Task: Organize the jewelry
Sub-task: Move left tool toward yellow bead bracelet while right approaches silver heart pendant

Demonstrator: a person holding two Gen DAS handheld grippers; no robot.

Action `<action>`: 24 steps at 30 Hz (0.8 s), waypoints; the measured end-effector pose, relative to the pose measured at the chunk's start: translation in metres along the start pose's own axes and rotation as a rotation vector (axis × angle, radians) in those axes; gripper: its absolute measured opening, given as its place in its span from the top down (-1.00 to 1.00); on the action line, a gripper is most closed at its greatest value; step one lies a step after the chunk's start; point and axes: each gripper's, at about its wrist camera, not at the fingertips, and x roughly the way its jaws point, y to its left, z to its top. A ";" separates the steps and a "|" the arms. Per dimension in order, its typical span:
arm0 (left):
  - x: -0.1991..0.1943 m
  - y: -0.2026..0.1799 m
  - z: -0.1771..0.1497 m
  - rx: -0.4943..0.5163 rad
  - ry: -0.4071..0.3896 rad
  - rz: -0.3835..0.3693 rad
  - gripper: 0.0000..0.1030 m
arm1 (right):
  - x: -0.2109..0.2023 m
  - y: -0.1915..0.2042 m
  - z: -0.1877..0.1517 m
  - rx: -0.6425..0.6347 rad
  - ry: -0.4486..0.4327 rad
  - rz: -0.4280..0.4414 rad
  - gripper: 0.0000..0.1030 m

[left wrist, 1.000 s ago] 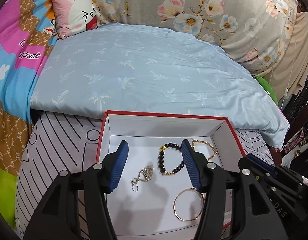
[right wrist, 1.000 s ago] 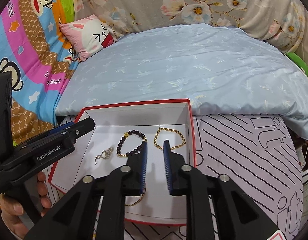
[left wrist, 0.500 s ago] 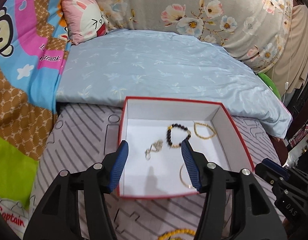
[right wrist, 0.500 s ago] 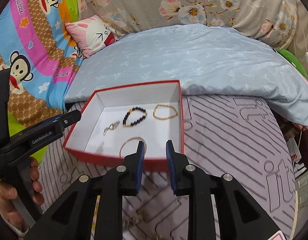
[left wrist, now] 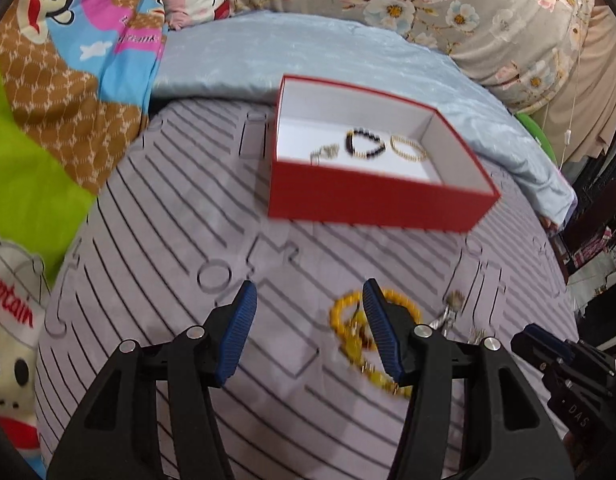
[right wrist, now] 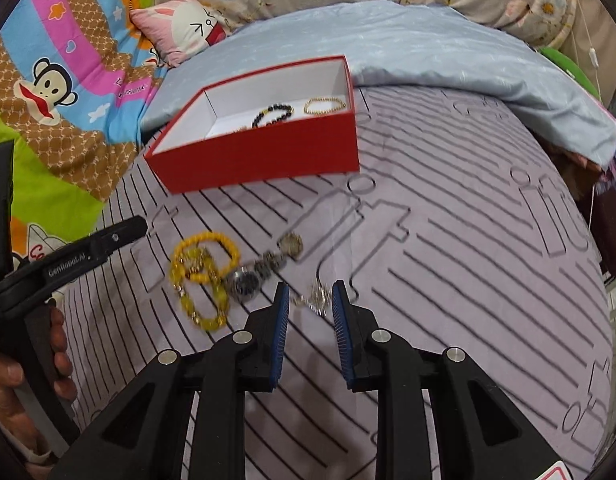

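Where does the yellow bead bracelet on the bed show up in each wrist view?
Left wrist: yellow bead bracelet lies low and right of centre, partly behind the left gripper's right finger.
Right wrist: yellow bead bracelet lies left of centre, beside a dark watch.
Shared landmark: the red box, beyond it in both.

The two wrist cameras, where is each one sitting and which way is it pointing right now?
Left wrist: rides the left tongs, open, facing the red box across the striped bedspread; the right tongs show at lower right.
Right wrist: rides the right tongs, open around a silver chain; the left tongs and hand show at left.
Shared: box, yellow bead bracelets.
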 end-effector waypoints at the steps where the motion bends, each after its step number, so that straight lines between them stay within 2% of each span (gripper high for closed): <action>1: 0.001 0.000 -0.006 -0.004 0.010 0.002 -0.03 | 0.000 -0.001 -0.004 0.005 0.007 0.001 0.57; 5: 0.008 -0.002 -0.023 -0.021 0.047 -0.004 -0.03 | 0.000 -0.001 -0.015 0.012 0.023 0.000 0.57; 14: 0.026 -0.015 -0.032 -0.013 0.077 -0.007 -0.01 | 0.000 -0.001 -0.016 0.014 0.023 -0.003 0.57; 17: 0.028 -0.020 -0.031 0.000 0.074 -0.003 0.09 | 0.000 -0.001 -0.017 0.013 0.024 -0.003 0.57; 24: 0.030 -0.026 -0.033 0.024 0.072 -0.013 0.58 | 0.005 -0.003 -0.017 0.019 0.034 -0.004 0.57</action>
